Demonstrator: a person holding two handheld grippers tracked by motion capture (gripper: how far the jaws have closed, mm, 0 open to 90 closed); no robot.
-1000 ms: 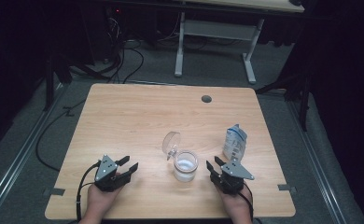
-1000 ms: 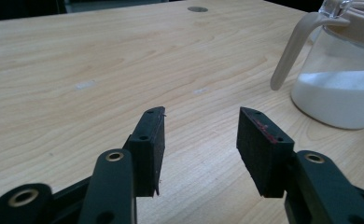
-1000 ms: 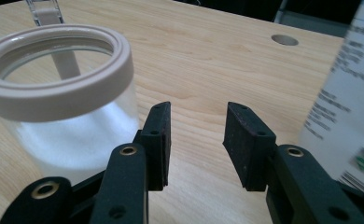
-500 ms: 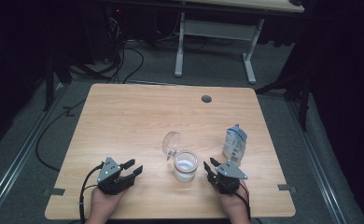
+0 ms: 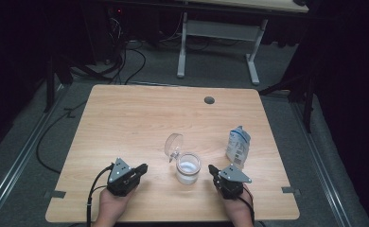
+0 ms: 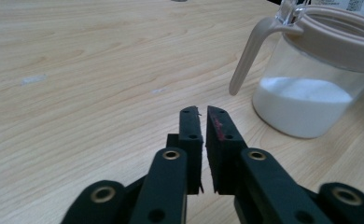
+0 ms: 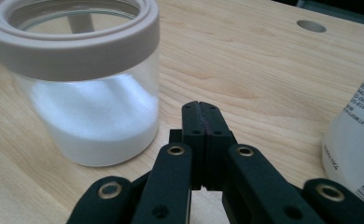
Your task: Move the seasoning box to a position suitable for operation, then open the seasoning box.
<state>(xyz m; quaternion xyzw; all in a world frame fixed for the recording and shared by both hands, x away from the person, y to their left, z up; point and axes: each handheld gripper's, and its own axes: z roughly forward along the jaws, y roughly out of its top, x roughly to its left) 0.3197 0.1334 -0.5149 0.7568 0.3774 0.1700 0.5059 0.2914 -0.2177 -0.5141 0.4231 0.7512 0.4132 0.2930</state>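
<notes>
A clear glass jar [image 5: 188,168] with a beige rim and white powder in it stands near the table's front, its hinged clear lid [image 5: 174,144] flipped up. My left gripper [image 5: 144,168] lies on the table to the jar's left and points at it. Its jaws have just been closing and now stand almost together with nothing between them [image 6: 202,112]; the jar [image 6: 306,98] is ahead to the right. My right gripper [image 5: 212,169] rests just right of the jar, shut and empty [image 7: 201,106], with the jar [image 7: 91,102] close on its left.
A white and blue pouch [image 5: 238,146] stands upright behind the right gripper, also at the right edge of the right gripper view [image 7: 357,140]. A round cable hole [image 5: 209,100] sits near the table's far edge. Desk legs and cables lie on the floor beyond.
Both grippers' jaws have closed from open to nearly together. The left hand has shifted slightly right toward the jar. The jar and pouch have not moved.
</notes>
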